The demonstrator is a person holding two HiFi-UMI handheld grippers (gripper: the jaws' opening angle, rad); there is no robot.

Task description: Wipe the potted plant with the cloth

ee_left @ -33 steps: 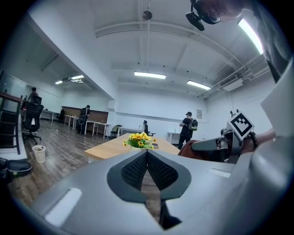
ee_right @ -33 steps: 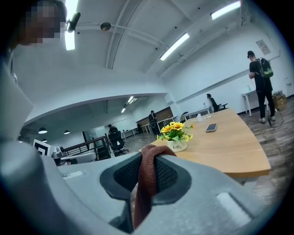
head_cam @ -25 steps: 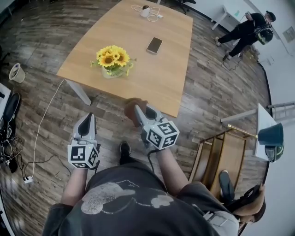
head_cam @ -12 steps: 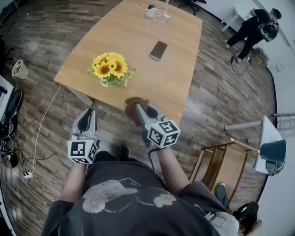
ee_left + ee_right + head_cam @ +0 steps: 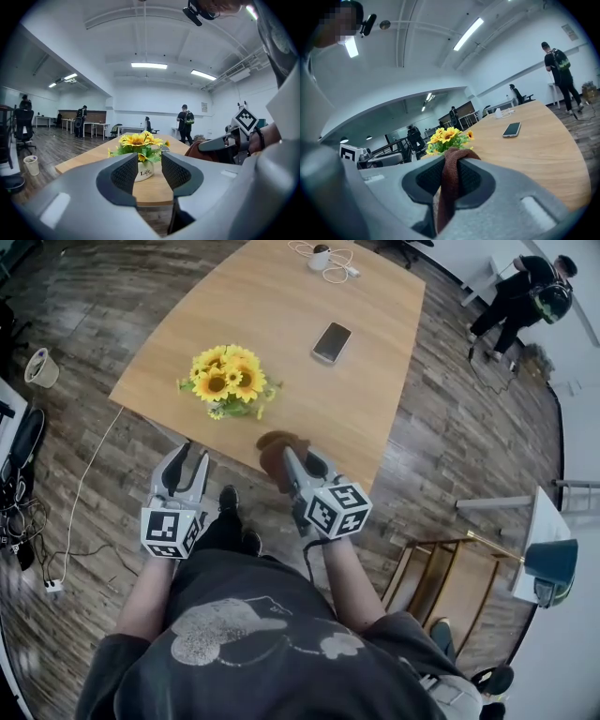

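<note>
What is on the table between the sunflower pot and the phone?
Nothing. The head view shows only bare wooden table between the sunflower pot and the phone.

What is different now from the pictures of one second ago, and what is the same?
The left hand-held gripper and the right hand-held gripper both advanced toward the potted sunflower plant on the wooden table. The left one's jaws have just been opening, nothing between them. The right one stays shut on the brown cloth. Plant and black smartphone did not move.
</note>
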